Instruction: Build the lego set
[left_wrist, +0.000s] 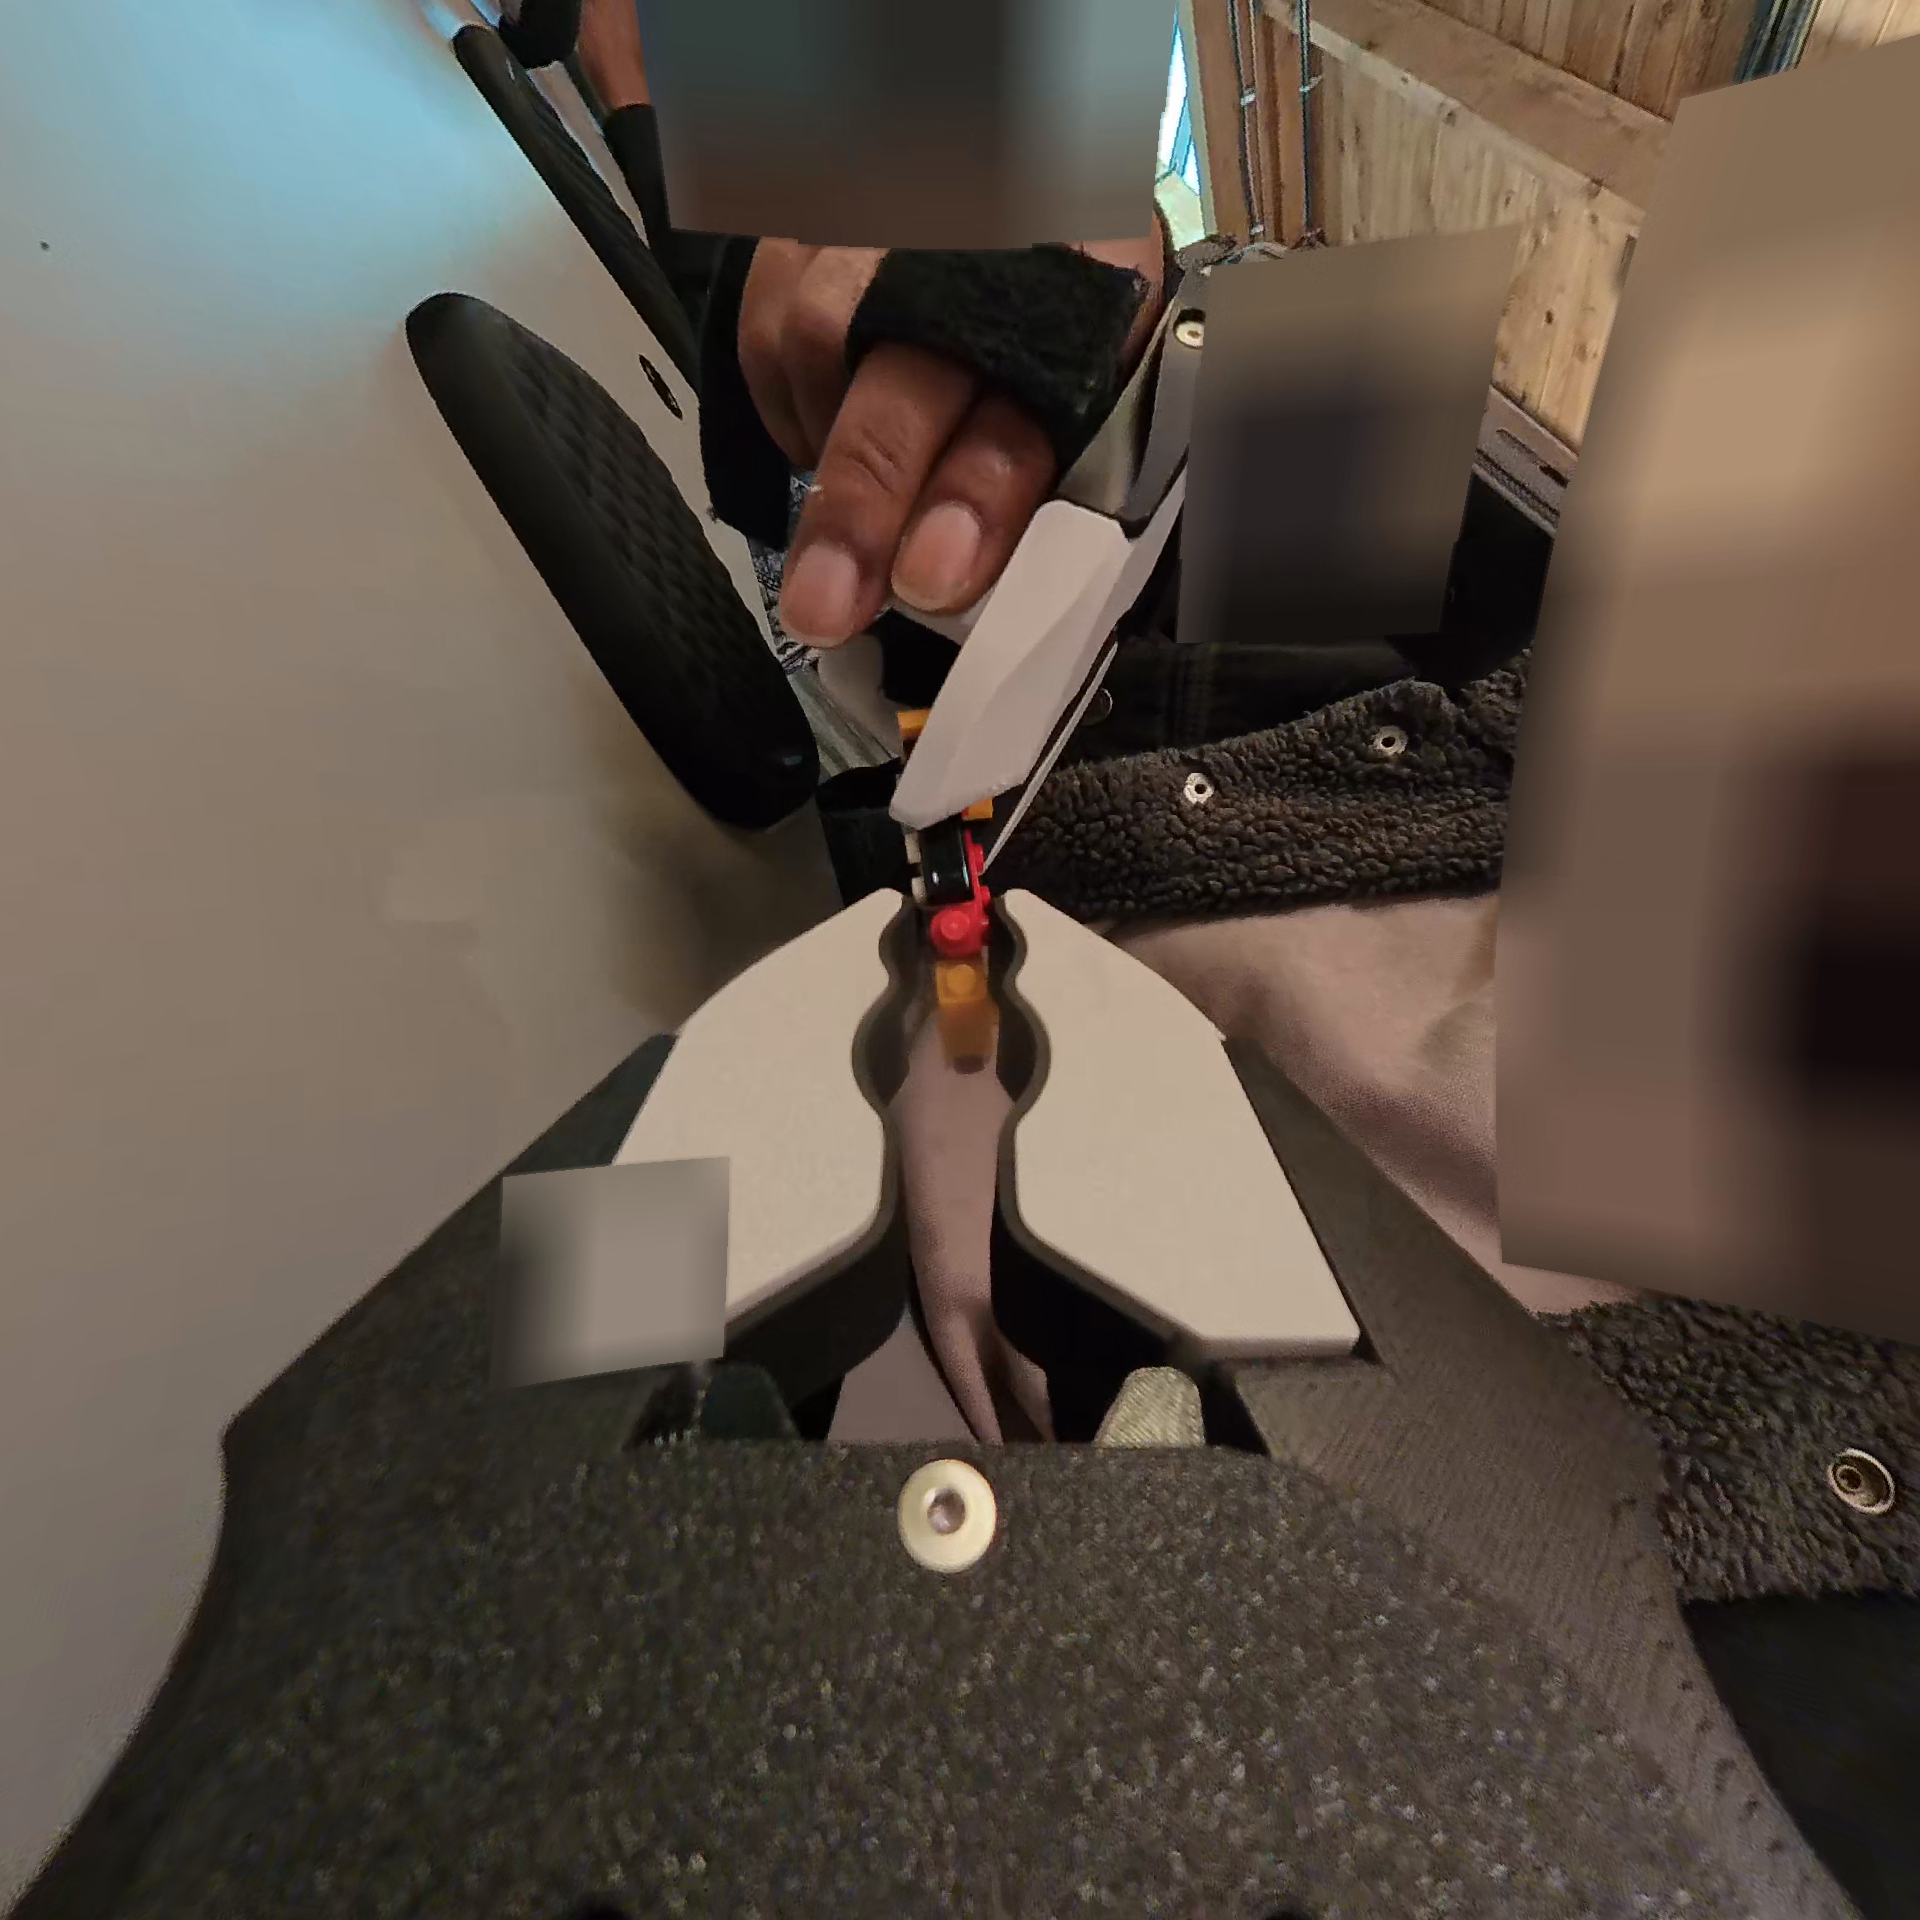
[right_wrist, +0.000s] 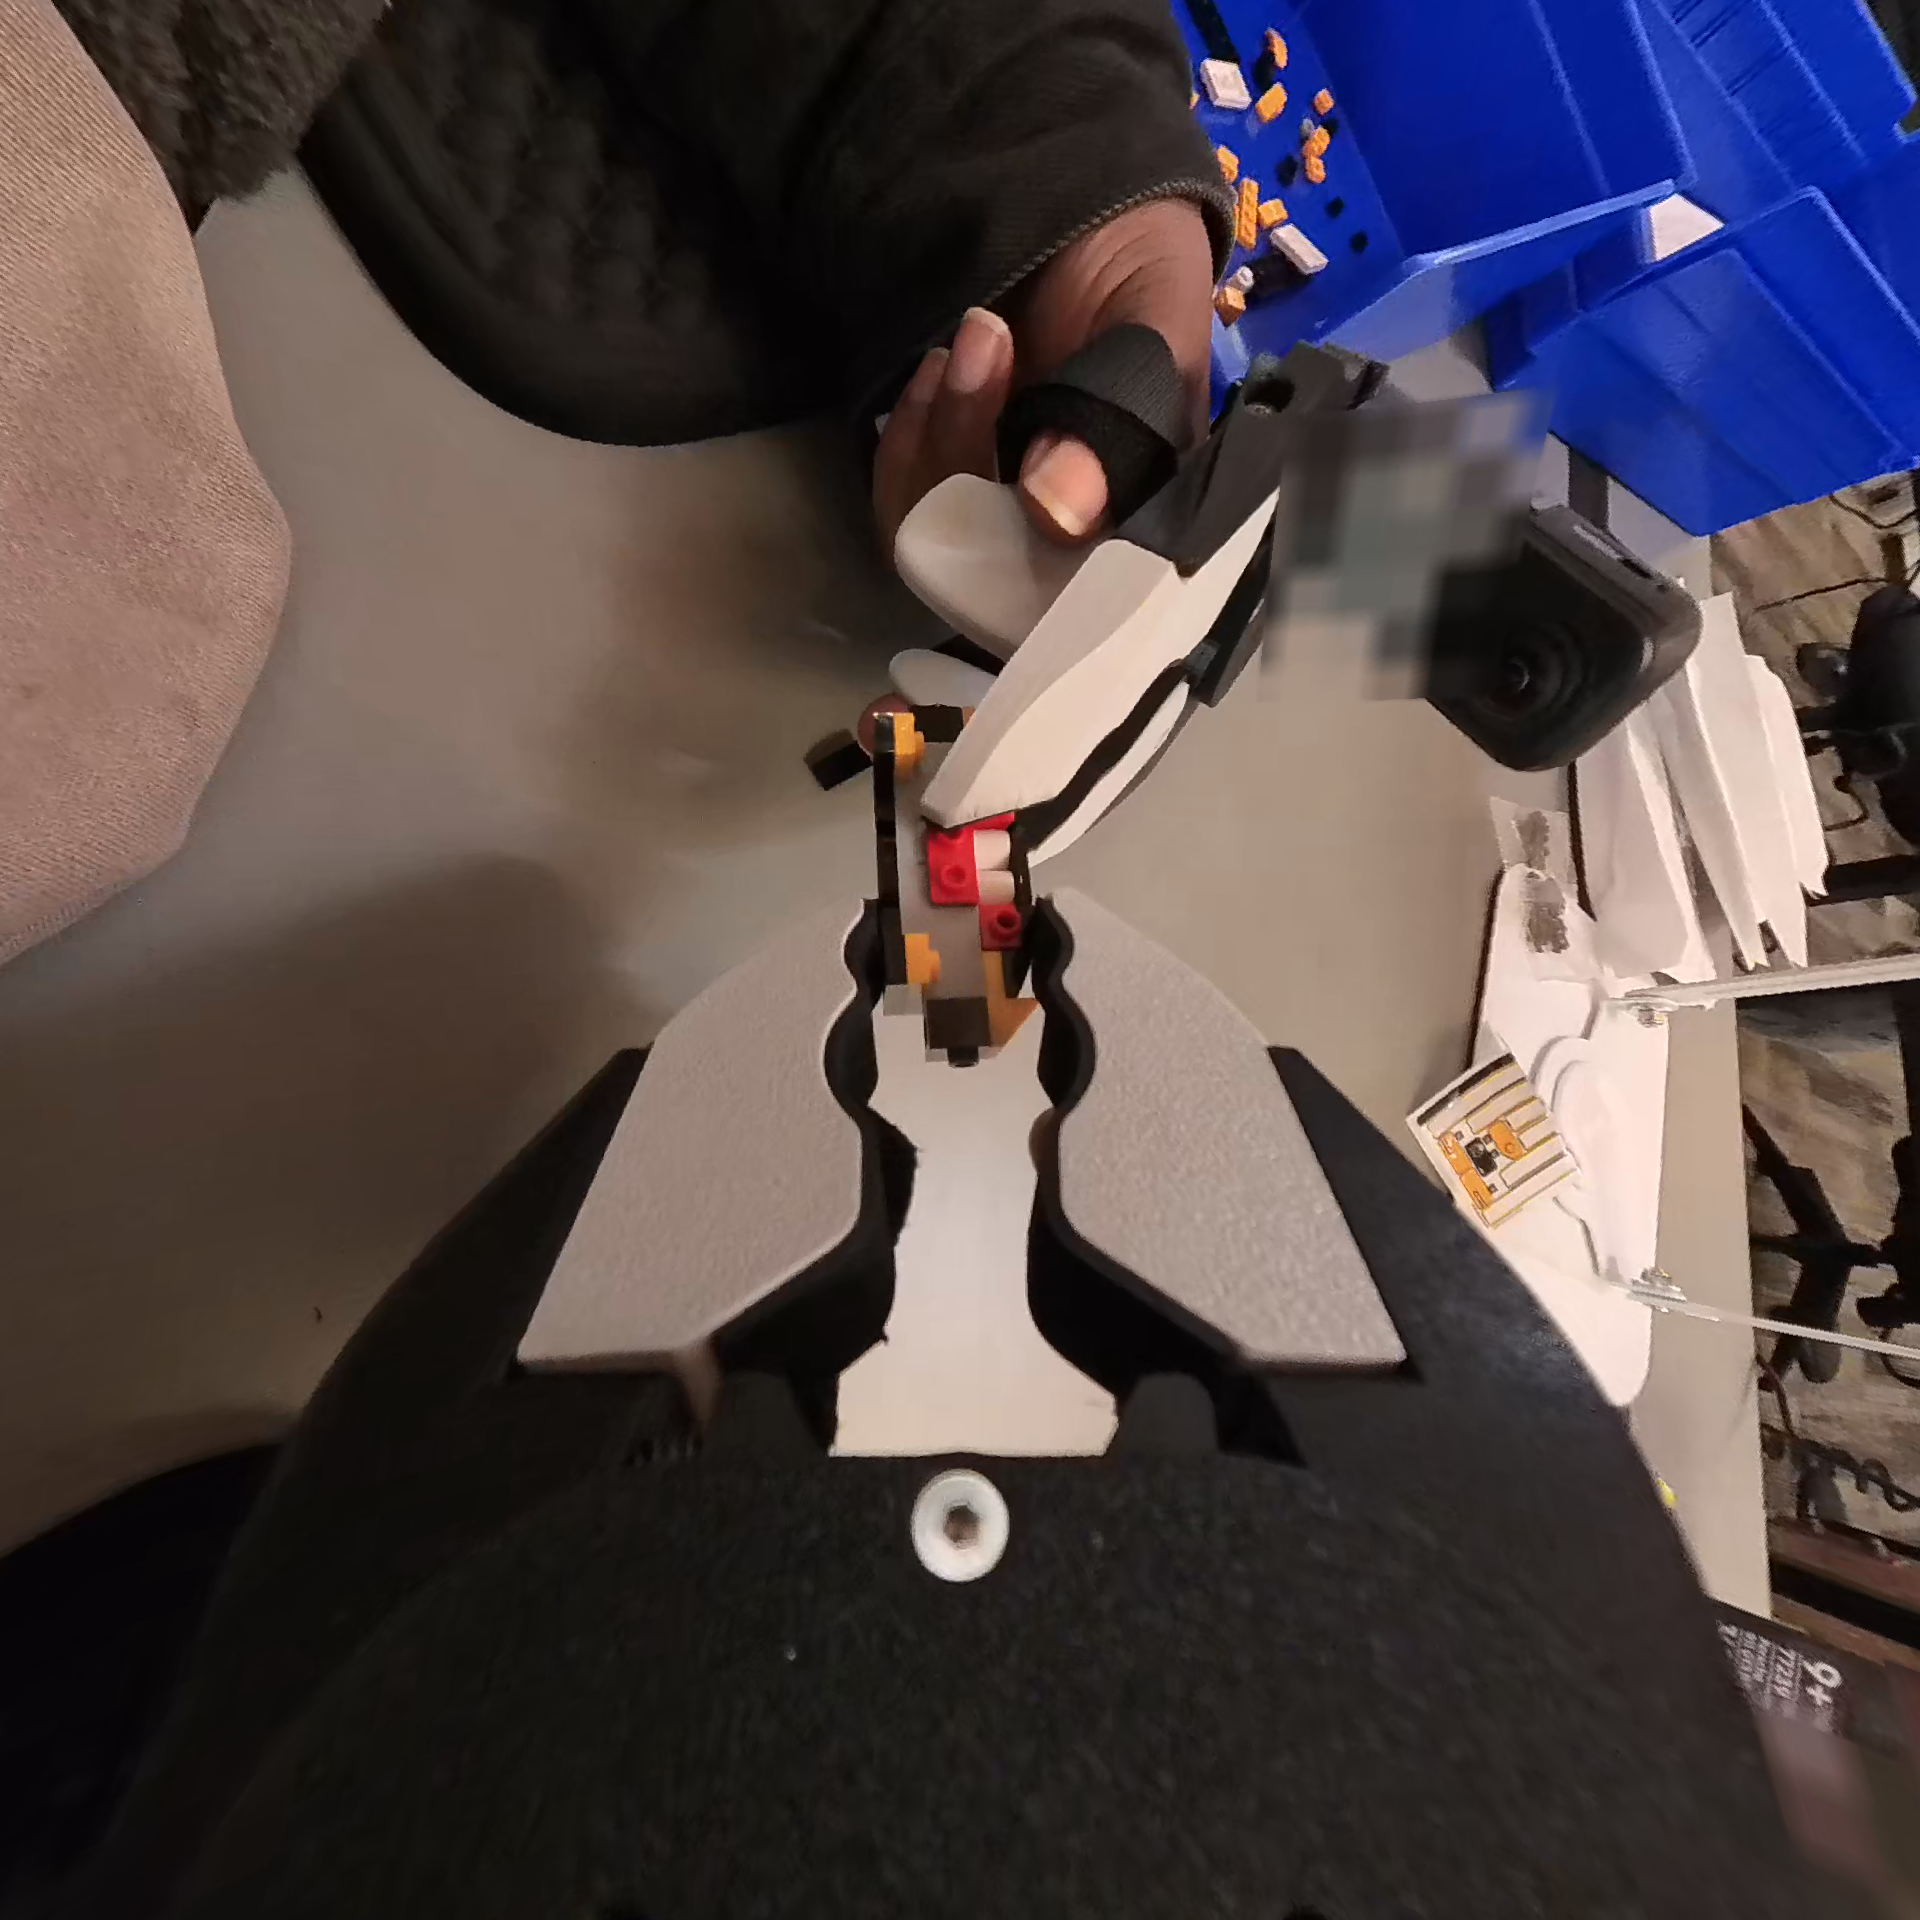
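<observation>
A small lego assembly (right_wrist: 940, 935) of black, grey, red, white and orange bricks is held in the air between both grippers. My right gripper (right_wrist: 951, 920) is shut on its lower part, with an orange and black end sticking back between the jaws. My left gripper (left_wrist: 951, 912) is shut on its red and orange end (left_wrist: 958, 961). In the right wrist view the left gripper (right_wrist: 977, 805) comes down from above onto the red and white bricks. In the left wrist view the right gripper (left_wrist: 943, 810) comes down from above onto the black and white part (left_wrist: 945, 868).
Blue bins (right_wrist: 1662, 260) with several loose orange, black and white bricks (right_wrist: 1273, 156) stand at the back right. A loose black piece (right_wrist: 831, 767) lies on the grey table (right_wrist: 468, 727). Papers and a printed sheet (right_wrist: 1496, 1153) lie at the right. A fleece jacket (left_wrist: 1299, 821) is close. My two grippers' fingertips are within a few centimetres of each other.
</observation>
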